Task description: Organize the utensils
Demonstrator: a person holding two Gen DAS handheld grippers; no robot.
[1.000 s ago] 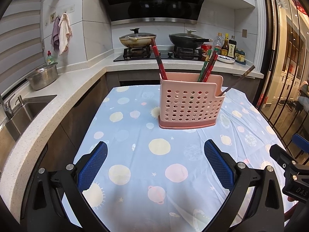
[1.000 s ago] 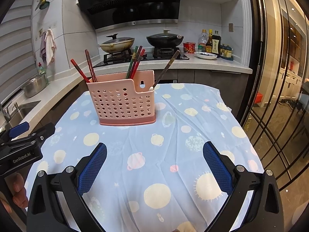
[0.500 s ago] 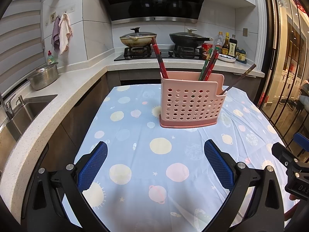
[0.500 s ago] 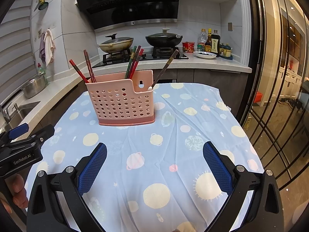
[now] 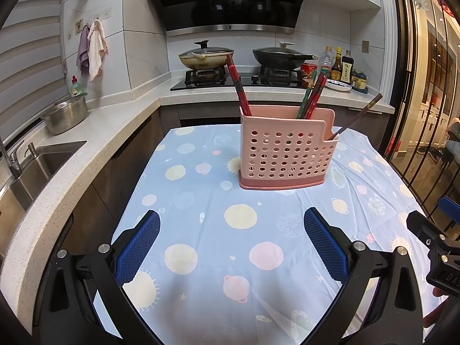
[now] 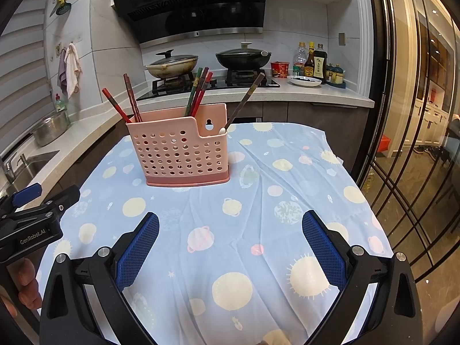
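Note:
A pink perforated utensil holder [image 5: 286, 151] [image 6: 179, 149] stands upright on a table draped in a pale blue planet-print cloth [image 5: 241, 230] [image 6: 253, 215]. Several red, green and dark chopsticks [image 5: 312, 95] [image 6: 198, 92] lean out of it. A white spoon tip [image 6: 222, 130] shows in its low right compartment. My left gripper [image 5: 231, 238] hovers open over the near cloth, well short of the holder, nothing between its blue pads. My right gripper [image 6: 230, 238] is likewise open and holds nothing. Each gripper also appears at the edge of the other's view.
A stone counter [image 5: 95, 141] with a sink [image 5: 37, 164] and a steel colander [image 5: 64, 113] runs along the left. Behind the table are a stove with two lidded pans [image 5: 207, 57] and sauce bottles [image 6: 312, 63]. Glass doors [image 6: 417, 115] line the right side.
Both grippers have drawn back slightly from the holder, which looks a little farther and higher in each view. Neither gripper's opening has changed.

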